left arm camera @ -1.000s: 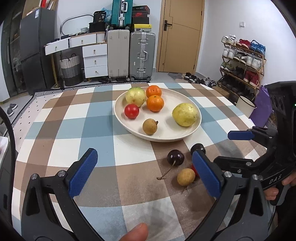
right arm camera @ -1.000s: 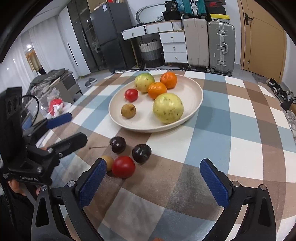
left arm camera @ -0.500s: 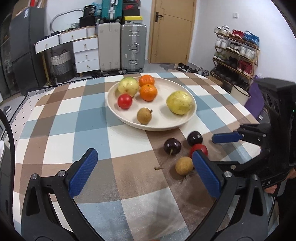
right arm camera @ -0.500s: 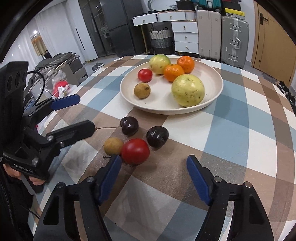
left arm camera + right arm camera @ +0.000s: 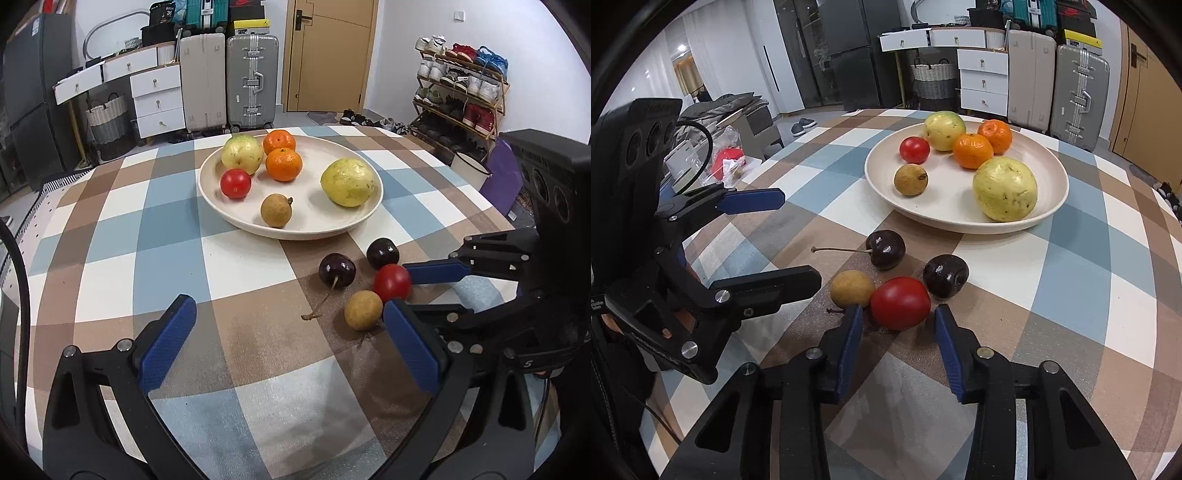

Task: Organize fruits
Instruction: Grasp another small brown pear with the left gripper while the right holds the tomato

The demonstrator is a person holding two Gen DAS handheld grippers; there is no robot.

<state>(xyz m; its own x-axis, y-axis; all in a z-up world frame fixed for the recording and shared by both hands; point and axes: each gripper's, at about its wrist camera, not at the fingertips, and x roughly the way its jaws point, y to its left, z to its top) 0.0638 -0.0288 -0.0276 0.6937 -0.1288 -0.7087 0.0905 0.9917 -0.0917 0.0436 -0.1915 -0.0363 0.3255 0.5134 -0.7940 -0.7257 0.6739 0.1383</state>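
Lower centre, the right gripper (image 5: 897,319) has just been closing, its jaws bracketing the loose red tomato (image 5: 900,302) without yet pinching; next it must squeeze and lift to the plate (image 5: 1057,192). The left gripper (image 5: 291,341) stays spread, empty.

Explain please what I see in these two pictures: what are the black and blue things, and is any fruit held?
They are hand-held tongs; a person carries one in each hand, with a camera on each looking along its blue pads. One picture is from the left tongs, which stand wide open over the checked tablecloth. The other is from the right tongs, which have just been closing around the red tomato; the pads do not seem to press it yet. Beside it lie two dark cherries and a small brown fruit. The plate already holds six fruits.
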